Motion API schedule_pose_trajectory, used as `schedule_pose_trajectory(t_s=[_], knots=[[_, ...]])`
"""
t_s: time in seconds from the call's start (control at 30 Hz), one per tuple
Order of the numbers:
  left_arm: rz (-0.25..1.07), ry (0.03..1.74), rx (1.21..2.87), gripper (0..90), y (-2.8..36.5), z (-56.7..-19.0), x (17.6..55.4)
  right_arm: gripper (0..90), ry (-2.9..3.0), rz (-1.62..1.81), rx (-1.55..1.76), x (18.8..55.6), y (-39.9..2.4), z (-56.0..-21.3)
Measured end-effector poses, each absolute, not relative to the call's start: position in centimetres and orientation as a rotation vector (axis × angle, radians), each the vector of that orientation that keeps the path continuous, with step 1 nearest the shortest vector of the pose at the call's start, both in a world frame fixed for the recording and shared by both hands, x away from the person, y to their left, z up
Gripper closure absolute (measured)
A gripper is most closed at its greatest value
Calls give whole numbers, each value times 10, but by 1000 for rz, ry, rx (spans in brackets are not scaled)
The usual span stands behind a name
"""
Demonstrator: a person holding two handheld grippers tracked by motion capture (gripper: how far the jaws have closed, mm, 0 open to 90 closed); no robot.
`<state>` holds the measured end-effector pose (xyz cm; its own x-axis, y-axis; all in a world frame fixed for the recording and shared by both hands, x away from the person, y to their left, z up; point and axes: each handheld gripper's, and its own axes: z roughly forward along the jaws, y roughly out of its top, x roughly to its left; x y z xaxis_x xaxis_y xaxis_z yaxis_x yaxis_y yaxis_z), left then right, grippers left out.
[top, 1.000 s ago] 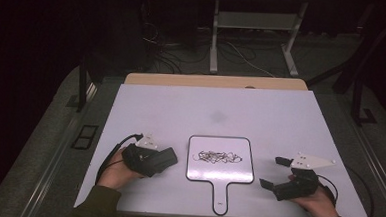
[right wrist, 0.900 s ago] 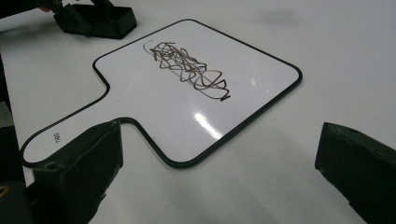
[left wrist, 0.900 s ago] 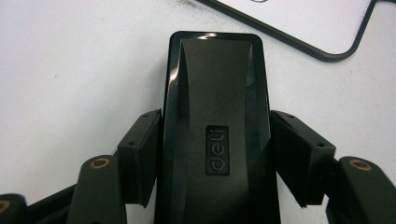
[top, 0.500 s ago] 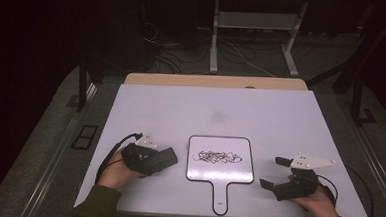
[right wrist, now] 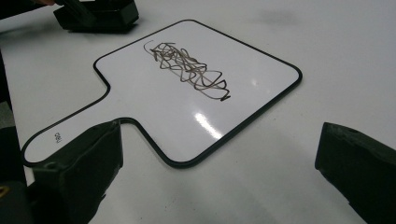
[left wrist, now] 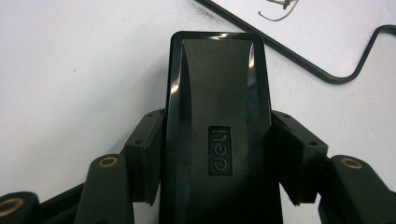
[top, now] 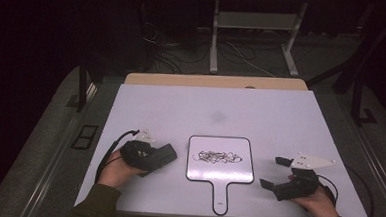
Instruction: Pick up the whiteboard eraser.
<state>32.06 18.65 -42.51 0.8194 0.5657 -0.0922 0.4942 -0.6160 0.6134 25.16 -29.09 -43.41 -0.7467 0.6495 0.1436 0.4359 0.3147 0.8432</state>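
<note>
Clamping a black whiteboard eraser (left wrist: 217, 126) between its pads, the left gripper (top: 153, 156) sits low on the white counter (top: 280, 118) just left of the paddle-shaped whiteboard (top: 220, 162); its jaws have just been closing, and the left gripper view shows both pads pressed against the eraser's sides. On the other side of the board, the right gripper (top: 272, 173) stands with its jaws wide apart and nothing between them, its near jaw close to the board's handle (right wrist: 60, 137). Farther in, a black marker scribble (right wrist: 189, 70) runs across the middle of the board. The board lies loose on the counter, so a wiping stroke could push it away unless the right gripper pins it. The eraser's glossy sides could also slip or twist in the pads under downward pressure, smearing the ink.
</note>
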Motion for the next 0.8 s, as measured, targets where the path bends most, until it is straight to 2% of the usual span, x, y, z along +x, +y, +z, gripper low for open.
schedule_pose_trajectory(t_s=[0.8], knots=[[139, 830, 2328, 392, 173, -411, 317, 0, 2359, 1402, 992, 251, -290, -434]])
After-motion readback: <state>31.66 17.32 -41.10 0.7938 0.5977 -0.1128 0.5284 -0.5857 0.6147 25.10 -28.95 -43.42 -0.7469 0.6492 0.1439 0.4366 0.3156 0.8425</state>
